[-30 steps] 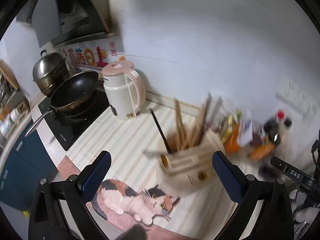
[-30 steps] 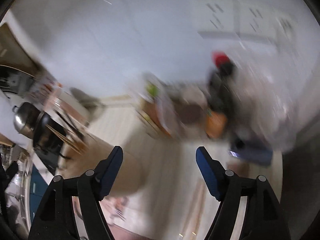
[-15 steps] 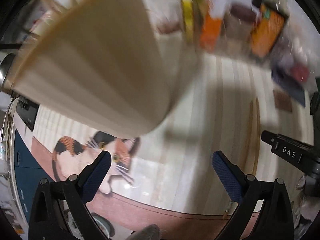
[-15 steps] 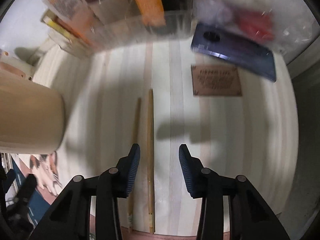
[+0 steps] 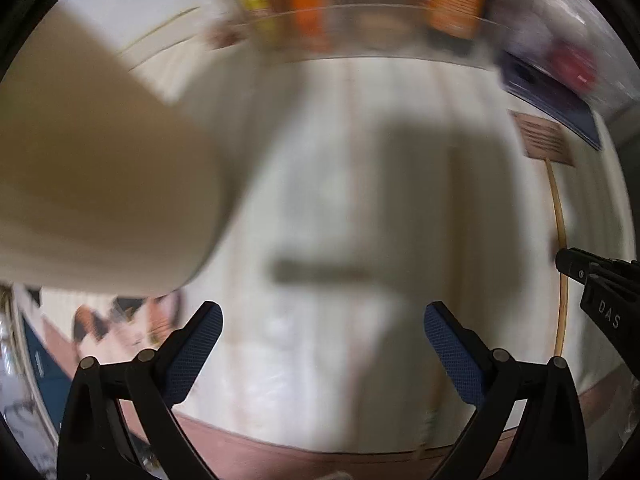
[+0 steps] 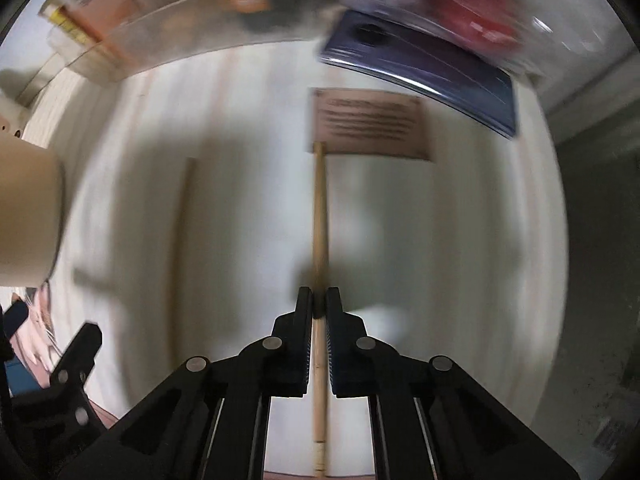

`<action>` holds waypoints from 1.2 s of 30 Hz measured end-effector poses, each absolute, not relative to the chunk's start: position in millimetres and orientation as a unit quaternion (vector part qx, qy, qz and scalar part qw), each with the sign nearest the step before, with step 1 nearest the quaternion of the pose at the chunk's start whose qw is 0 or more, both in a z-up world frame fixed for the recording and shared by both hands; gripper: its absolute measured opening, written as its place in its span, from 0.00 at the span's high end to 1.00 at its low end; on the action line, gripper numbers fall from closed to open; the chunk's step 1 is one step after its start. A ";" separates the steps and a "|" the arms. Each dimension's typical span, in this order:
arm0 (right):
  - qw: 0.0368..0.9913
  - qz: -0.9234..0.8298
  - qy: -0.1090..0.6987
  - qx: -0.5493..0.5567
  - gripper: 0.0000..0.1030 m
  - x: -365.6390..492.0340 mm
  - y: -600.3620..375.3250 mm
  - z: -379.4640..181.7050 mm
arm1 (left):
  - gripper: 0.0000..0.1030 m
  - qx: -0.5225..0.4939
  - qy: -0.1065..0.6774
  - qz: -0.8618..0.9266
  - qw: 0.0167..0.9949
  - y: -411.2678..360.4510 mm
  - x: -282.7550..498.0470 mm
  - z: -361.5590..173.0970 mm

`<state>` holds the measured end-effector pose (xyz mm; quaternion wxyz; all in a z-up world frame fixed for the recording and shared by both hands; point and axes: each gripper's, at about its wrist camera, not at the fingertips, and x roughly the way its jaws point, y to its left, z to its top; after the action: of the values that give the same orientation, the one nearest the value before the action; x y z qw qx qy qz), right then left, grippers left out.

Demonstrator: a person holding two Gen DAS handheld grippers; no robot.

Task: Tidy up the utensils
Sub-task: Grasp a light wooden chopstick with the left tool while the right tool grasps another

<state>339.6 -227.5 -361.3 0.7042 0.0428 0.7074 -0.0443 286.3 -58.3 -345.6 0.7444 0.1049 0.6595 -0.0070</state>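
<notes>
With my right tool point(image 6: 319, 306) pinched onto one chopstick point(image 6: 319, 216) and my left tool point(image 5: 322, 334) wide open, empty, I judge lifting it toward the holder point(image 6: 26, 216) comes next.

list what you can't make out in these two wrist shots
- Utensil holder, left wrist view: a blurred beige mass cut off by the left edge; its contents are out of frame.
- Second chopstick, right wrist view: motion blur smears it.
- Brown label: text too blurred to read.
- Chopstick in the right gripper: jaws hide the contact.
</notes>
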 end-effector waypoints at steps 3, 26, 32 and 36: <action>0.700 -0.056 0.711 0.038 0.93 330.6 -253.8 -358.4 | 0.04 0.110 0.663 -0.039 0.739 -79.9 287.7 -352.7; 0.691 -0.056 0.714 0.098 0.93 298.2 -288.0 -347.5 | 0.95 -0.015 0.702 -0.028 0.712 -64.2 280.1 -364.4; 0.684 -0.044 0.723 0.089 0.93 298.5 -288.1 -346.3 | 0.91 -0.017 0.711 -0.047 0.701 -53.2 285.2 -366.1; 0.669 -0.036 0.737 0.086 0.93 319.7 -270.7 -365.5 | 0.91 -0.010 0.724 -0.075 0.686 -50.9 310.7 -371.0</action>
<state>319.7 -270.7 -365.5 0.6691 0.0855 0.7373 -0.0359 310.7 -50.9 -371.0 0.6858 -0.0102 0.7239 -0.0745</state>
